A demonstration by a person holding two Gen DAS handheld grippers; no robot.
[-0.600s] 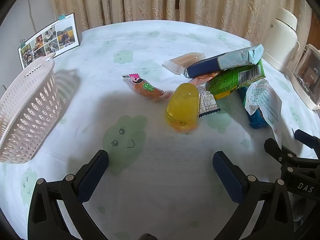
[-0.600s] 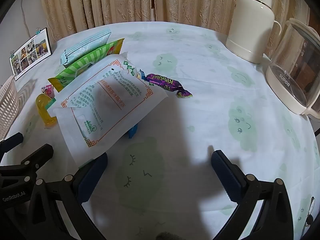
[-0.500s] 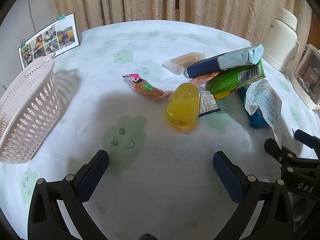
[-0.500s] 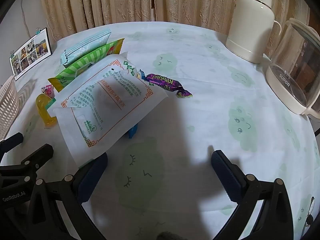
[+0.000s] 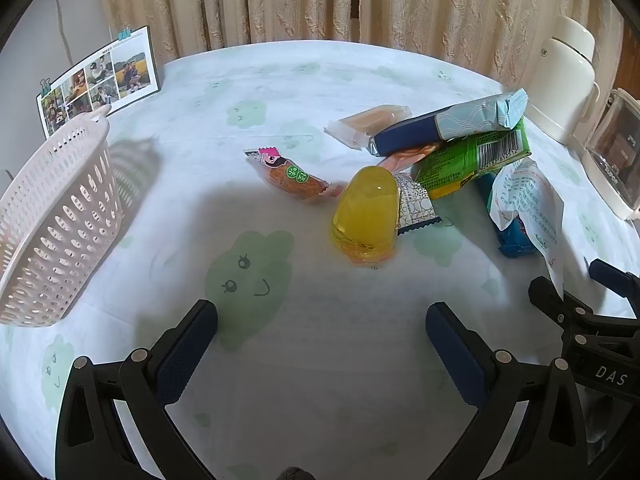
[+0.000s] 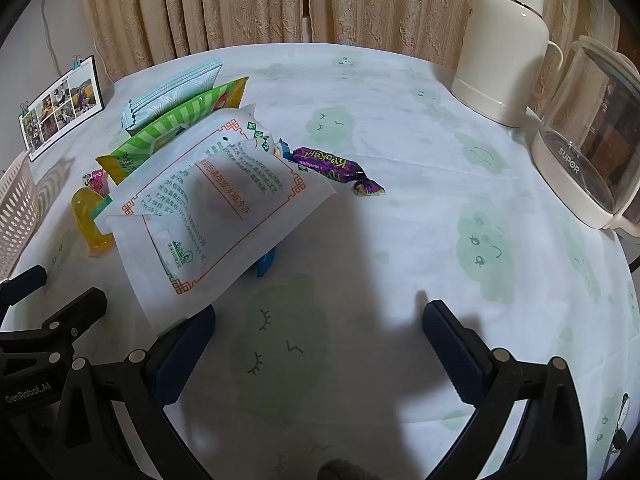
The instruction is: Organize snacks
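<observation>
- Evidently nothing is gripped yet: the left gripper (image 5: 320, 332) hovers above the tablecloth (image 5: 360, 360) with its jaws spread wide and empty, and the right gripper (image 6: 318, 332) likewise stands released over bare cloth.
- Landmark for the places below is the yellow jelly cup (image 5: 366, 214), lying on its side at the near edge of the snack heap.
- Left of the jelly cup, almost touching it, lies an orange sausage-like snack packet (image 5: 292, 176); well beyond that to the left stands the white perforated basket (image 5: 56, 220), the likely destination.
- Right of the jelly cup, a small patterned sachet (image 5: 414, 208) leans on it; behind that are a green packet (image 5: 472, 158) and, stacked on top, a blue-and-teal packet (image 5: 448, 124).
- Farther right a large white pouch with orange border (image 6: 216, 208) rests tilted on a blue wrapper (image 5: 514, 236), its corner touching the right gripper's left finger; a purple candy (image 6: 334, 168) lies past it.
- Judged sensibly, the left gripper should take the jelly cup first: it is closest and unburied.
- Its jaws should straddle the cup across its narrow width, close gently since the wall looks soft, and avoid pinching the sachet.
- The cup may roll; a descent centred over its body would guard against that.
</observation>
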